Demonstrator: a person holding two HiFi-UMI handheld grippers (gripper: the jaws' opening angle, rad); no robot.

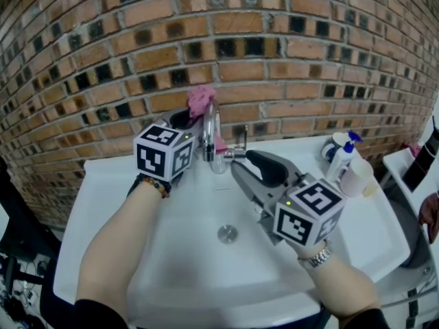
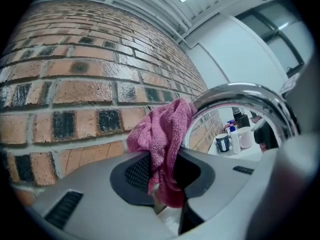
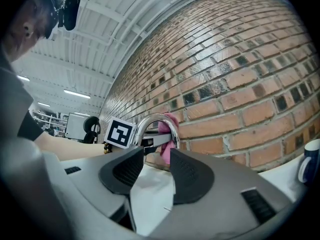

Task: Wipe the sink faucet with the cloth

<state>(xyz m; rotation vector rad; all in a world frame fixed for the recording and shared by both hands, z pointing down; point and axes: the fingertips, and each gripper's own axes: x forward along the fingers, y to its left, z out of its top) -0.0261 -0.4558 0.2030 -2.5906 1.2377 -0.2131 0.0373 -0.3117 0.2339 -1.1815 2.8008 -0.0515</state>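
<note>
A pink cloth (image 1: 200, 100) hangs bunched over the top of the chrome arched faucet (image 1: 211, 137) at the back of the white sink (image 1: 171, 273). My left gripper (image 1: 188, 118) is shut on this cloth and holds it against the spout from the left. In the left gripper view the cloth (image 2: 162, 139) is pinched between the dark pads, with the faucet (image 2: 240, 96) curving just to its right. My right gripper (image 1: 241, 162) stands open just right of the faucet base, pointing at it. Through its jaws (image 3: 151, 169) I see the faucet (image 3: 155, 121) and cloth (image 3: 170, 121) beyond; nothing is between its pads.
A brick wall (image 1: 288, 53) rises straight behind the sink. The drain (image 1: 228, 234) lies mid-basin under my hands. A white spray bottle (image 1: 345, 155) and a white cup (image 1: 358, 177) stand on the sink's right ledge. Dark equipment sits on the floor at left (image 1: 17, 252).
</note>
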